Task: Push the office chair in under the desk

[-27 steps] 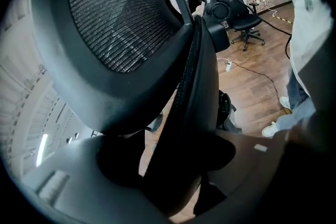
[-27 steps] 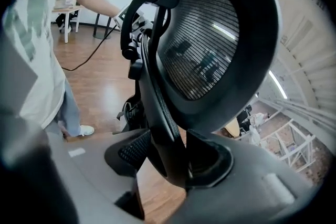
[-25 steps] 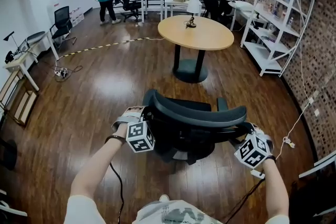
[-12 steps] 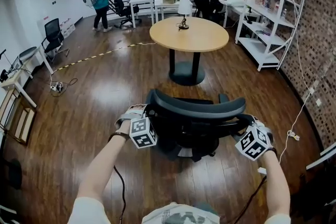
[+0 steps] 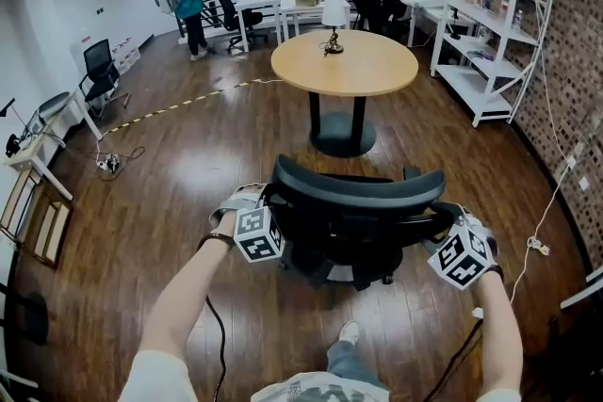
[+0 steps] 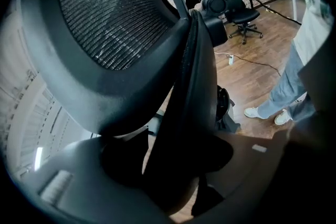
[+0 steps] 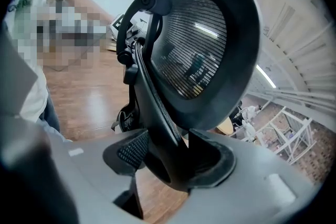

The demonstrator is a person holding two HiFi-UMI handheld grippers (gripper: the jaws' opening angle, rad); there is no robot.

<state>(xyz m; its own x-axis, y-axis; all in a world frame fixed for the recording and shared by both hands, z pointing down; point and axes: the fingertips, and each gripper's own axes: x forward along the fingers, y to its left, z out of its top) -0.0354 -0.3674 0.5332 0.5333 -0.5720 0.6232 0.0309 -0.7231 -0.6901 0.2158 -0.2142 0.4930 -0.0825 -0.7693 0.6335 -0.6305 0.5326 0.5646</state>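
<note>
I had the left gripper (image 5: 267,204) and right gripper (image 5: 441,225) each pinching a side rim of the office chair (image 5: 358,201) backrest between their fingers (image 7: 131,150), so I could steer it squarely to the desk (image 5: 369,71) well beyond them.

You wear a white T-shirt (image 5: 311,388) with a grey-green print on it and short white sleeves (image 5: 155,372). Below it you have light blue jeans (image 5: 341,361) and a white shoe (image 5: 350,331). A thin black band (image 5: 209,244) goes round your left wrist. The left tongs (image 5: 267,205) and the right tongs (image 5: 441,226) have pale grey bodies. Each one carries a cube with black-and-white square markers, the left cube (image 5: 257,233) and the right cube (image 5: 464,259). The pads (image 7: 130,148) are dark with a fine grid pattern. A black left cable (image 5: 215,334) and a black right cable (image 5: 459,355) run from the tongs.
</note>
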